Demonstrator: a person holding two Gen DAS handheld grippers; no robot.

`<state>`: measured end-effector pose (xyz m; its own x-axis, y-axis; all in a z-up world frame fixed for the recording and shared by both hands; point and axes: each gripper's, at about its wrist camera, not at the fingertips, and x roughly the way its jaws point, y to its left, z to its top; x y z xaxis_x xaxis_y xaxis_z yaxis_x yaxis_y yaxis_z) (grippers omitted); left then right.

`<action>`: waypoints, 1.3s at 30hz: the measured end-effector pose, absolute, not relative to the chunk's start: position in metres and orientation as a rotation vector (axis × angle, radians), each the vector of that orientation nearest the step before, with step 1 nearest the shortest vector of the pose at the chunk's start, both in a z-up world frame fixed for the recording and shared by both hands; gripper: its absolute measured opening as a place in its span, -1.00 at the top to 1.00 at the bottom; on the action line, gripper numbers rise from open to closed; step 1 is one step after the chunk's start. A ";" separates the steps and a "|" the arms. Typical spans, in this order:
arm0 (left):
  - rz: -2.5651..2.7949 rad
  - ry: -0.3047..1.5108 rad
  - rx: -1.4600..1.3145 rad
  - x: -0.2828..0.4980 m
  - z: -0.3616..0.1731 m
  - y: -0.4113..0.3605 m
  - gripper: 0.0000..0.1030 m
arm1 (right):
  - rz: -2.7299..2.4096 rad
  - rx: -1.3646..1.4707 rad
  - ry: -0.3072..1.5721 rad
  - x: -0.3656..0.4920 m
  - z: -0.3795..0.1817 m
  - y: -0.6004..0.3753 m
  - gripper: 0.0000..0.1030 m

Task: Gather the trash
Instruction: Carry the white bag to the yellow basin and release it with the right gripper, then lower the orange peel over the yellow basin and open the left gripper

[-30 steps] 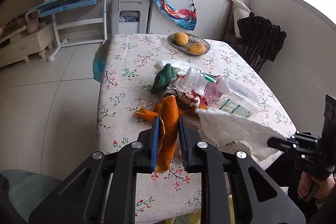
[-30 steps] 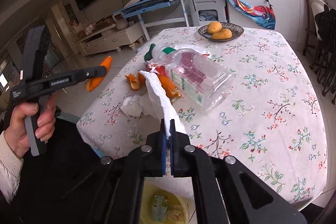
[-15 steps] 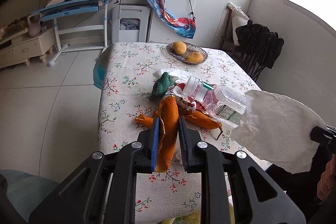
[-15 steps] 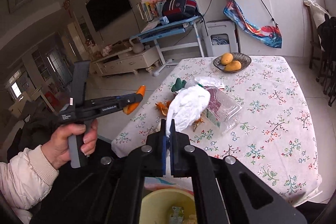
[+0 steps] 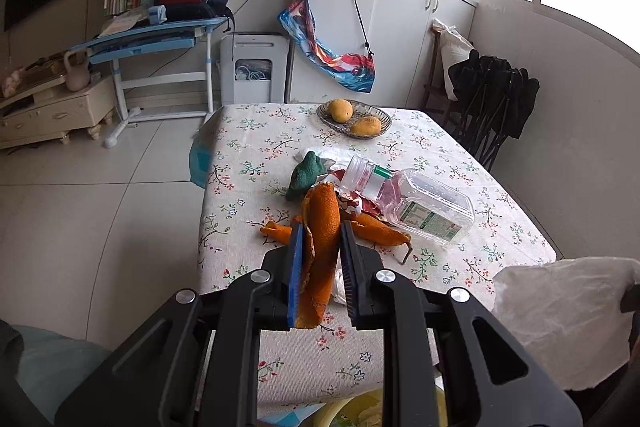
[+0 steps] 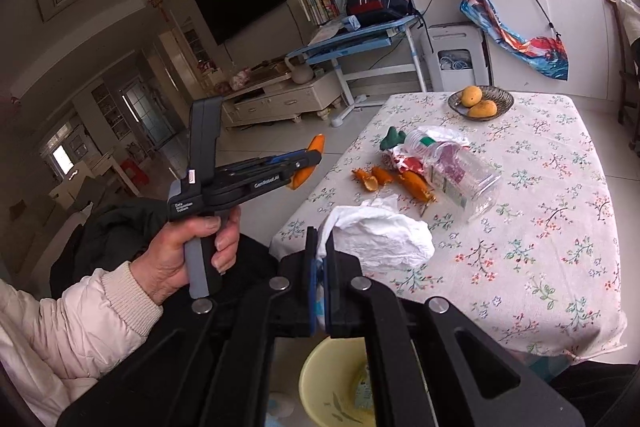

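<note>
Floral cloth covers the table (image 6: 540, 211) in a lived-in room, and a yellow bin (image 6: 320, 383) stands on the floor at its near edge, right under the right tongs (image 6: 320, 267). Those tongs are pinched tight on a crumpled white tissue (image 6: 380, 235), which has come up off the cloth over the last second and now hangs in the air above the bin's mouth. To their left, the left tongs (image 5: 322, 255) have also lifted back from the table; their jaws stand narrow, clamped on a strip of orange peel (image 5: 320, 235), with a hand (image 6: 188, 251) on the grip.

Both pieces are now clear of the table, so the pick-up is done for this pair; what remains, as I judge it, is to carry each over the bin and let go. The tissue looks nearly there; the peel is off to the side.

Farther out on the cloth more trash waits: loose peel scraps (image 6: 376, 179), a red wrapper (image 6: 404, 163), a clear plastic bottle (image 6: 464, 171) on its side, and a green crumpled thing (image 6: 394, 137). Beyond that sits a fruit bowl (image 6: 502, 97), not trash.
</note>
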<state>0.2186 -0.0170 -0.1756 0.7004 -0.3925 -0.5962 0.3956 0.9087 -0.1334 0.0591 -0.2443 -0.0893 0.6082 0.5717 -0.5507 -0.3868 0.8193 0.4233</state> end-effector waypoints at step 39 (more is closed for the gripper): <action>-0.426 0.581 0.107 0.115 -0.139 -0.029 0.66 | 0.489 0.239 1.021 0.053 -0.222 -0.202 0.03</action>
